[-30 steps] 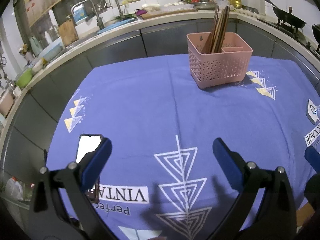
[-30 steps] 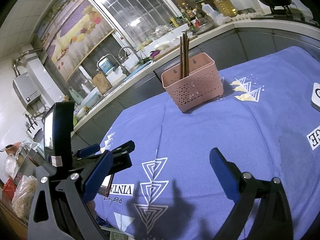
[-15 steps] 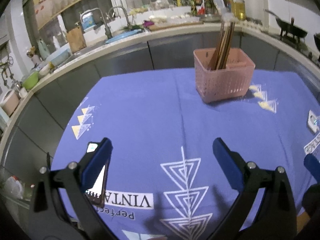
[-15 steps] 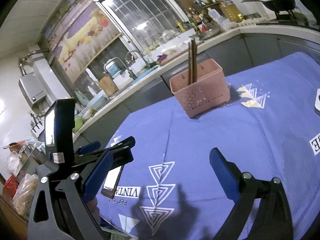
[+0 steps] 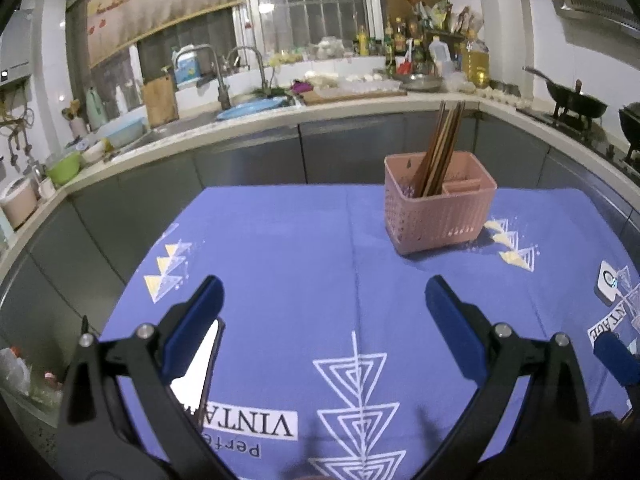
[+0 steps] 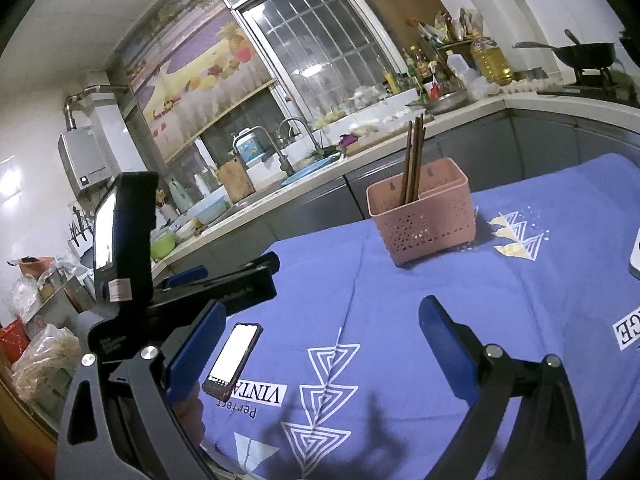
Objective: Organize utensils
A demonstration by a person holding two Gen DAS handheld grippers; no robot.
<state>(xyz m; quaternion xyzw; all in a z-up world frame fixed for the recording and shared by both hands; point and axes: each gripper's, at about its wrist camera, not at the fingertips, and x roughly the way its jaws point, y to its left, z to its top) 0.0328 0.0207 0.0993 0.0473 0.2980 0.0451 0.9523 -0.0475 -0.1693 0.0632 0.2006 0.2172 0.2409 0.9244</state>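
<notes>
A pink perforated utensil basket [image 5: 438, 210] stands at the far right of the blue-clothed table [image 5: 296, 256]; it also shows in the right wrist view [image 6: 422, 216]. Several brown chopsticks [image 5: 438, 148] stand upright in its left compartment, also visible in the right wrist view [image 6: 413, 160]. My left gripper [image 5: 322, 320] is open and empty, held over the near part of the table. My right gripper [image 6: 320, 340] is open and empty, to the right of the left one, whose body [image 6: 160, 292] shows at the left of its view.
A phone with a lit screen [image 6: 233, 356] lies on the cloth near the front left, partly behind my left finger [image 5: 198, 356]. A white object [image 5: 610, 286] lies at the right edge. Kitchen counter with sink [image 5: 248, 108] and wok [image 5: 576, 100] surrounds the table.
Both grippers have risen and tilted up, so the basket now sits lower in the views and more of the kitchen wall shows. Both stay open and empty.
</notes>
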